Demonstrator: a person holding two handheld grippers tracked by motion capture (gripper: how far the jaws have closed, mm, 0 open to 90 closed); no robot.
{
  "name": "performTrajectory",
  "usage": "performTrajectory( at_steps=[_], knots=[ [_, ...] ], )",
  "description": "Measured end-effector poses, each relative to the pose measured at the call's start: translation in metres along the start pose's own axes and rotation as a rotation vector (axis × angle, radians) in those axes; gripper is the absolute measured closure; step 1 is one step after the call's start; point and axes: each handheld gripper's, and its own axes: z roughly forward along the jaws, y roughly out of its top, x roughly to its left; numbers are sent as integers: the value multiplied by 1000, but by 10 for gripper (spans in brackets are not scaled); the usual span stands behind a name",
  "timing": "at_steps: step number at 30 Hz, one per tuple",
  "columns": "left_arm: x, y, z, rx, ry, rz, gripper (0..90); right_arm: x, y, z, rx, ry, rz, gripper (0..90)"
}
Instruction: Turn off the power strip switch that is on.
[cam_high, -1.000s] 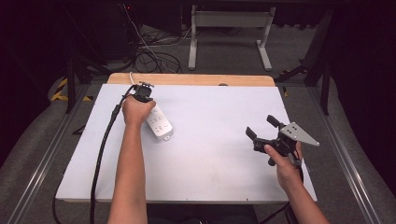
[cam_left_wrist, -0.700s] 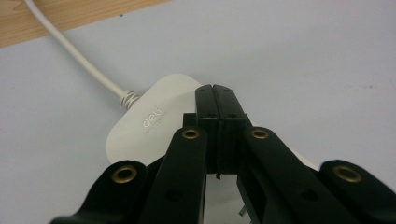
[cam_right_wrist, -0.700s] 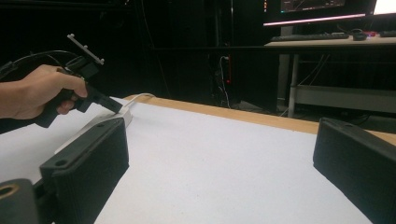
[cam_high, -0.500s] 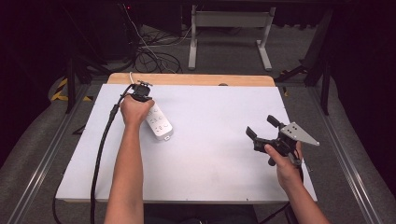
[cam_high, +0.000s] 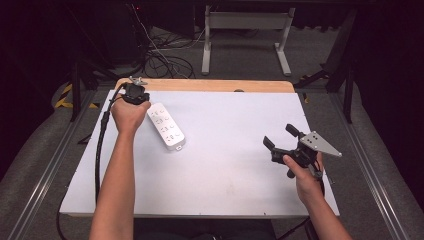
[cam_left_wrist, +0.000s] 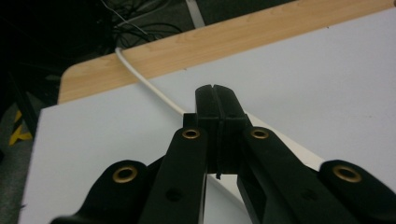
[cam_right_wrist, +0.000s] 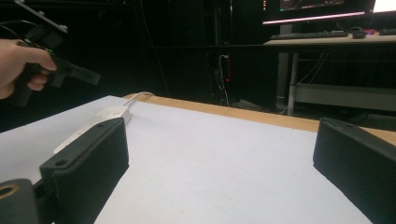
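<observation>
The left claw (cam_high: 134, 93) is up at the far left corner of the table (cam_high: 230, 150), jaws pressed together on nothing. The white power strip (cam_high: 166, 126) lies just to its right, its cord (cam_left_wrist: 149, 81) running beneath the jaws. The right claw (cam_high: 281, 143), well apart from the strip, hovers with jaws wide apart.

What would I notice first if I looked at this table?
Probably the white power strip, lying slantwise on the left part of the white table, with its thin white cord running off over the wooden back edge. Just beside it, the left gripper is held above the table with its jaws pressed together. Over on the right, the right gripper hovers with its jaws wide apart.
</observation>
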Motion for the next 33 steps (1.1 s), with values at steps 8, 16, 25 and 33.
performTrajectory(
  at_steps=[8,16,25,33],
  knots=[
    [21,-9,-41,-148,21,-5,900,1,0,0,1,-2,-6,39],
    [29,-41,-91,-379,-36,-68,900,1,0,-1,3,-11,-4,40],
    [28,-87,-127,-537,5,-137,900,1,0,-1,5,-13,-9,39],
    [19,-127,-165,-618,-1,-212,900,0,1,-6,-4,-25,-5,40]
  ],
)
